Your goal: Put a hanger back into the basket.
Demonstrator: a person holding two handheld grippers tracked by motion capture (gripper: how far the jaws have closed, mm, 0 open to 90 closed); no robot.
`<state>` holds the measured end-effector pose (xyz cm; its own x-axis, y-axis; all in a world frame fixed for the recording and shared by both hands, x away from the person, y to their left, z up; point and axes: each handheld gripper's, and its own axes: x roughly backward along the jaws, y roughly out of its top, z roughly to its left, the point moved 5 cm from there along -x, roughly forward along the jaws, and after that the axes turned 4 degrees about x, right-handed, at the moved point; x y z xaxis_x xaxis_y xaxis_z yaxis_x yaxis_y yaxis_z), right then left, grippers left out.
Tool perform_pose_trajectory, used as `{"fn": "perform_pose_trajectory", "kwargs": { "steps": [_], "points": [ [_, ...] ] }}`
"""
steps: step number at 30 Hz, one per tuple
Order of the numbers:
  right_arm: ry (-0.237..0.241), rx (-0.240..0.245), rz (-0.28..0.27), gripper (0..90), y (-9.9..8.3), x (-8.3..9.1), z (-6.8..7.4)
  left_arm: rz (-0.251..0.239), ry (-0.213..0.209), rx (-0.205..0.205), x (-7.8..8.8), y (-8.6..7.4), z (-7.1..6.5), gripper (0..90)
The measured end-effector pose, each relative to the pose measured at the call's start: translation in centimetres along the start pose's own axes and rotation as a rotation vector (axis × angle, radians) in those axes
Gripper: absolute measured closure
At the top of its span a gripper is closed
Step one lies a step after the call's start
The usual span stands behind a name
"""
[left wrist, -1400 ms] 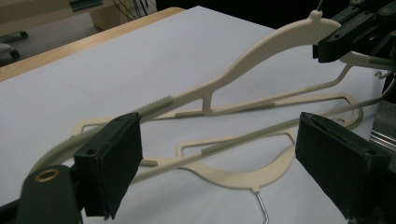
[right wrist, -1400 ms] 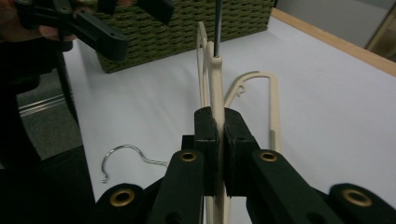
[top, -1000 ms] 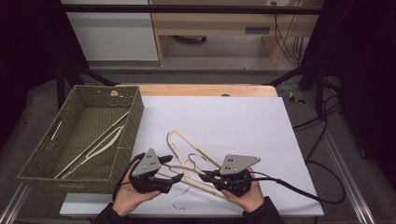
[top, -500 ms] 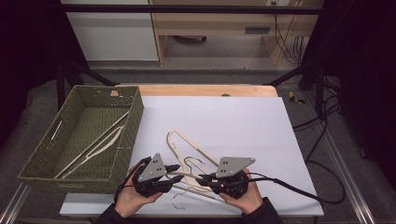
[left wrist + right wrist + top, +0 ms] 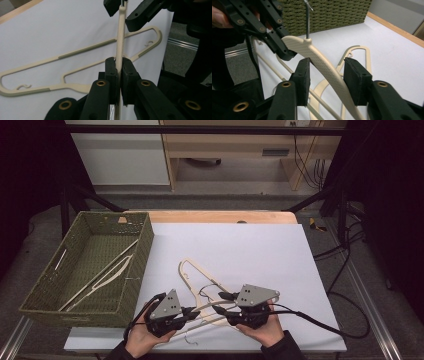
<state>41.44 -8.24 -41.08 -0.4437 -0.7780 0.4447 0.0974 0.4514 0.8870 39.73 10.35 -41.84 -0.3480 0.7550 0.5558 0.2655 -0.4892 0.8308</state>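
At the left edge of the white surface (image 5: 260, 245) stands the green basket (image 5: 134, 285), with hangers (image 5: 107, 272) already inside. Near the front edge the left gripper (image 5: 192, 312) is pinched on the cream hanger (image 5: 210, 311), its jaws having just closed; the right gripper (image 5: 224, 309) has just been opening, and its pads stand clear of the hanger arm. The handover looks nearly complete; binning remains, as does a second hanger (image 5: 192, 275) lying flat. The left gripper view confirms the pinch (image 5: 119, 72); the right gripper view shows the metal hook (image 5: 307, 17).
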Motion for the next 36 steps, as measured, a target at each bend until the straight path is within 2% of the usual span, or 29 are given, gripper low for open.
{"fn": "perform_pose_trajectory", "kwargs": {
  "steps": [1, 4, 9, 12, 16, 21, 28, 32, 36],
  "points": [
    [-0.006, 0.001, -0.002, 54.2, 0.0, 0.1, -0.1, 0.001, -0.005, 0.001, 0.1, 0.0, 0.0, 86.1],
    [-0.021, -0.005, -0.017, 50.0, 0.1, 0.3, -0.3, -0.015, 0.025, 0.000, 0.3, 0.2, -0.1, 86.6],
    [-0.062, -0.030, -0.045, 40.0, 0.1, 1.3, -1.0, -0.037, 0.067, 0.027, 1.1, 0.3, 0.6, 86.6],
    [-0.082, -0.065, -0.069, 32.9, -0.2, 2.2, -1.8, -0.046, 0.106, 0.047, 1.6, 0.4, 1.1, 86.6],
    [-0.125, -0.111, -0.076, 24.2, -1.1, 3.6, -2.8, -0.068, 0.146, 0.074, 2.4, 0.6, 1.8, 86.5],
    [-0.171, -0.176, -0.084, 19.4, -2.3, 5.0, -3.9, -0.096, 0.179, 0.101, 3.7, 1.1, 2.4, 86.5],
    [-0.218, -0.253, -0.097, 13.0, -3.5, 6.4, -5.4, -0.152, 0.199, 0.086, 6.8, 3.2, 2.9, 86.5],
    [-0.254, -0.251, -0.082, 9.6, -4.0, 6.9, -5.9, -0.167, 0.224, 0.067, 8.8, 4.9, 3.7, 86.4],
    [-0.267, -0.275, -0.087, 9.2, -4.4, 7.2, -6.4, -0.173, 0.243, 0.050, 10.5, 6.0, 4.7, 86.5]
  ]
}}
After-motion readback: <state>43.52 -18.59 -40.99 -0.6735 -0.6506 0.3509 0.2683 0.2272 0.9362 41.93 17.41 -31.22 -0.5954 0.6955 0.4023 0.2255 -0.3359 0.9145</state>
